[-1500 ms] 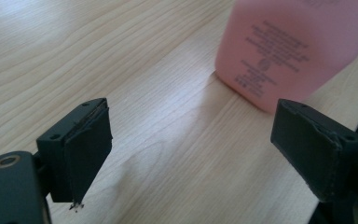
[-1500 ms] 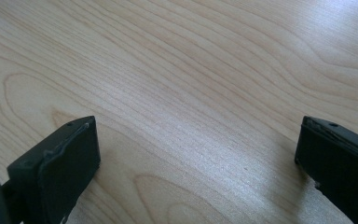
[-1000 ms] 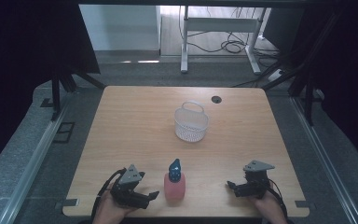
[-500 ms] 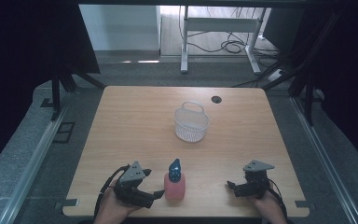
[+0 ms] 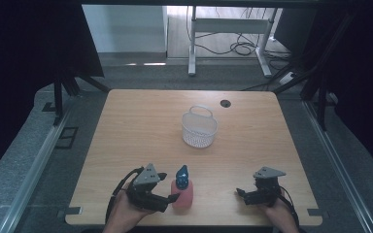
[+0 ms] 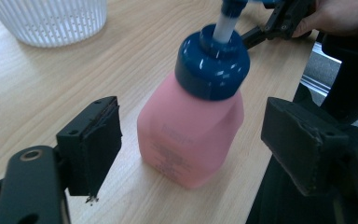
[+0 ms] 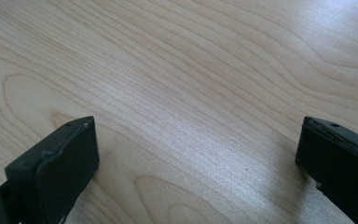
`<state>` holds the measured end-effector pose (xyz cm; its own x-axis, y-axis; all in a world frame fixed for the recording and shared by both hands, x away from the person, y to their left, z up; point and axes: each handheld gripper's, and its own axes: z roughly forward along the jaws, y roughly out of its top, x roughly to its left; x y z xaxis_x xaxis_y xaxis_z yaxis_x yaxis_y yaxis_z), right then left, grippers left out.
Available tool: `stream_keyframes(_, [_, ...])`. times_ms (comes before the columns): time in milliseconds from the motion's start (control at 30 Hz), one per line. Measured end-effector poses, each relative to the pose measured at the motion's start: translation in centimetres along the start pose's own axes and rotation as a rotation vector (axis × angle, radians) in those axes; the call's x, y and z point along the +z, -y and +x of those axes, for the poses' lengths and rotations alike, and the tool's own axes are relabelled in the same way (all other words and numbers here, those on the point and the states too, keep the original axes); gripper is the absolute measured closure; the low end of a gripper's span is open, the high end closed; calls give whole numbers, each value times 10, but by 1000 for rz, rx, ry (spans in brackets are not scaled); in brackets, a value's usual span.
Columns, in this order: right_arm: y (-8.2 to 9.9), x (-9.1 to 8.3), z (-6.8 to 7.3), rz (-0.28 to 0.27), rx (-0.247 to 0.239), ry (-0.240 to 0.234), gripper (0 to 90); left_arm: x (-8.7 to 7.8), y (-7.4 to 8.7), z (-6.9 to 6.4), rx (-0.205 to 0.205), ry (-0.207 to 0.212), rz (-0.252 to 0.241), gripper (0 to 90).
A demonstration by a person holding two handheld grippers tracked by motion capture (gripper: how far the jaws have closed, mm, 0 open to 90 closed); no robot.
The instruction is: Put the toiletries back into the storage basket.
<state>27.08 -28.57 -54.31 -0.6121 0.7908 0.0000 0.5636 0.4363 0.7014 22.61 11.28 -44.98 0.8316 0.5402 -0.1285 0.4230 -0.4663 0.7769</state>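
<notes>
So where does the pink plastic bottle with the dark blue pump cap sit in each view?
High view: pink plastic bottle with the dark blue pump cap stands at the table's near edge, beside the left gripper.
Left gripper view: centre of the picture, between the two open fingers, untouched.
Right gripper view: not in it.
Shared landmark: the white slotted plastic basket, top left in the left gripper view.

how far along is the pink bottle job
Early. Nothing looks done: the pink bottle stands upright on the table, apart from the white basket. In hand: the left hand-held gripper straddles the bottle, its jaws just closing but pads not touching. Left: grip and lift. The right hand-held gripper is open over bare wood.
</notes>
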Motion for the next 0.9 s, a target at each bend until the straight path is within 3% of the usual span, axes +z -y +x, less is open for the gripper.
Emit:
stream_keyframes(267, [0, 0, 0, 0, 0, 0, 0, 9, -12, -5, 39, 3, 0, 281])
stream_keyframes(900, [0, 0, 0, 0, 0, 0, 0, 20, -22, -4, 44, 11, -38, 436])
